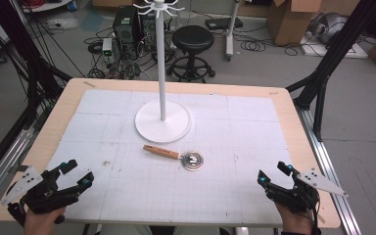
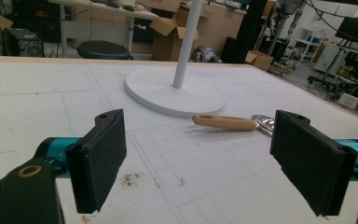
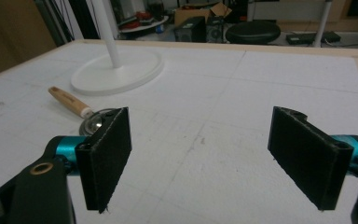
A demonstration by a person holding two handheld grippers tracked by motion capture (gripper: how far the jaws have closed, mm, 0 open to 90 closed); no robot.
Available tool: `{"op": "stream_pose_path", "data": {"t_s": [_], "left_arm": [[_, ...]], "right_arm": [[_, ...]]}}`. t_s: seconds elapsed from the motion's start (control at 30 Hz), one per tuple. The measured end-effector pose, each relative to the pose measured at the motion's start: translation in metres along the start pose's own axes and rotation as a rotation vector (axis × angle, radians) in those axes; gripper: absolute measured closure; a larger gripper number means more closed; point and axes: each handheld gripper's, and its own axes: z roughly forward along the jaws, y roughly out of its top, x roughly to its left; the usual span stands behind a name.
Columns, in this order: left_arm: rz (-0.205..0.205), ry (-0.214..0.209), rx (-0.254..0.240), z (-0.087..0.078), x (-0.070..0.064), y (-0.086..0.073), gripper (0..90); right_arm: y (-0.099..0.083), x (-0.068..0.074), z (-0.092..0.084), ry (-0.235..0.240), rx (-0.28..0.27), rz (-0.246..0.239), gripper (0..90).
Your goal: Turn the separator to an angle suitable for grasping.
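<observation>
A utensil with a wooden handle and a round metal head lies flat on the white mat, just in front of the white stand's round base. The stand's thin pole rises to a ring of hooks at the top. My left gripper rests at the near left corner, jaws open and empty. My right gripper sits at the near right, also open and empty. In the left gripper view the handle lies beyond the open pads. The right gripper view shows the metal head just behind its left pad.
The white gridded mat covers most of the wooden table. Beyond the far edge stand a black stool, computer boxes and cables on the floor. Black frame posts flank the table on both sides.
</observation>
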Motion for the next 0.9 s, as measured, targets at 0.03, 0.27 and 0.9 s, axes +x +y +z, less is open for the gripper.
{"op": "stream_pose_path", "data": {"t_s": [0.03,0.27,0.9], "left_arm": [[-0.002,0.002,0.002,0.001,0.001,0.0,18.8],[-0.006,0.015,-0.001,-0.001,0.002,-0.001,18.8],[0.0,0.022,0.016,-0.002,0.007,-0.002,19.3]], "right_arm": [[0.0,0.0,0.0,0.002,0.0,-0.002,20.1],[-0.002,-0.003,0.012,-0.002,0.024,0.024,19.6],[0.017,0.046,0.14,0.147,0.218,0.004,72.2]]}}
